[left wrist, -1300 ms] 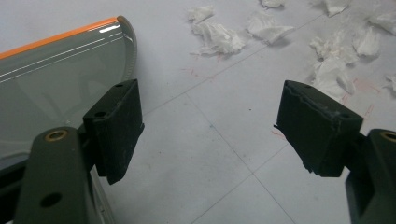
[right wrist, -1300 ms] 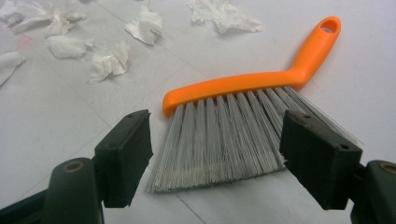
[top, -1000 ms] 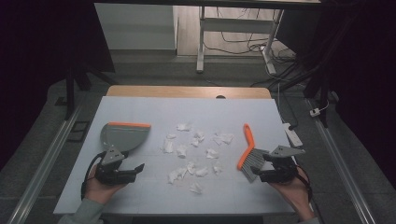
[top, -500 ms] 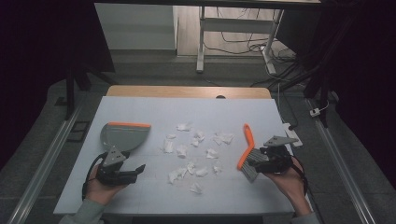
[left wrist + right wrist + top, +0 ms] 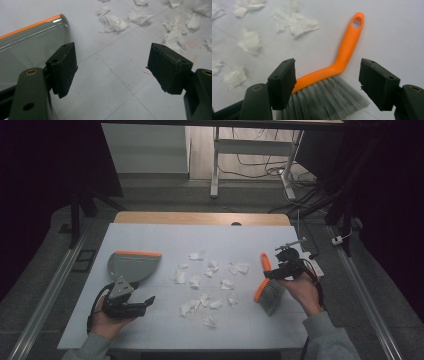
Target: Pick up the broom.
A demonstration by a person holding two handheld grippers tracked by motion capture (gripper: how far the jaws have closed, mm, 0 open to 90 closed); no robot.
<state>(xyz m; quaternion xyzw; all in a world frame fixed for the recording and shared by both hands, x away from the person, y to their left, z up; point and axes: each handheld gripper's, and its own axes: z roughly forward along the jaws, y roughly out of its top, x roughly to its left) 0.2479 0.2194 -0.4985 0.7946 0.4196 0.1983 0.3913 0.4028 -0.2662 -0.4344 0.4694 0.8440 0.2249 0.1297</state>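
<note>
High view, right gripper [image 5: 276,270]: hovers over the brush [image 5: 266,287] at right of centre, jaws wide and just now narrowing a touch, nothing pinched
High view, left gripper [image 5: 142,302]: lower left, jaws apart, just below the dustpan [image 5: 131,265]
High view, paper scraps [image 5: 210,285]: scattered mid-table [image 5: 165,235], between dustpan and brush
Left gripper view: jaws wide with bare table between; dustpan [image 5: 27,47] at the left edge beside the left jaw, scraps [image 5: 140,17] along the top
Right gripper view: brush's orange handle [image 5: 347,47] runs up the middle, grey bristles [image 5: 329,100] low between the spread jaws, pads not touching
</note>
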